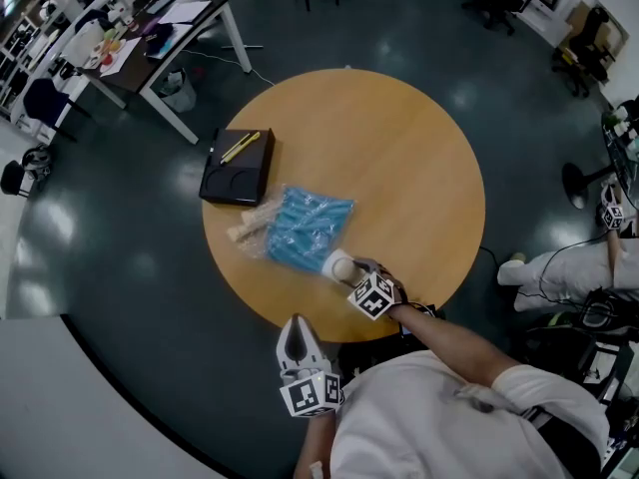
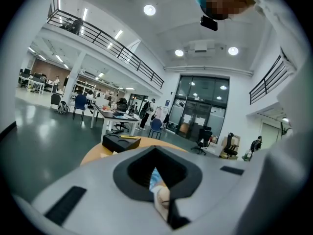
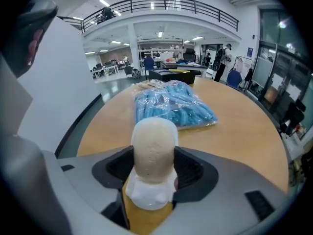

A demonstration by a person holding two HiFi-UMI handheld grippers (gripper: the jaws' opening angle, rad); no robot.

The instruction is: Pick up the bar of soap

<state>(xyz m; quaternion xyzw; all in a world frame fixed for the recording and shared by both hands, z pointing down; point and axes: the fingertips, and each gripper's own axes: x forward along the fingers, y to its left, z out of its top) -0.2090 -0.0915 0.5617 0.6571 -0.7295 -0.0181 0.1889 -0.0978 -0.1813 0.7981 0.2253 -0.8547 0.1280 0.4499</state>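
The bar of soap, a beige oval on a white base, stands near the front edge of the round wooden table. My right gripper has its jaws on either side of it. In the right gripper view the soap fills the gap, and both black pads touch its sides. My left gripper hangs off the table's front edge, over the floor, with its jaws together and nothing in them. Through the left gripper I glimpse the soap.
A blue plastic bag of packets lies just beyond the soap, with a paler packet at its left end. A black tray with a yellow pen sits at the table's far left. Desks and chairs stand on the floor around.
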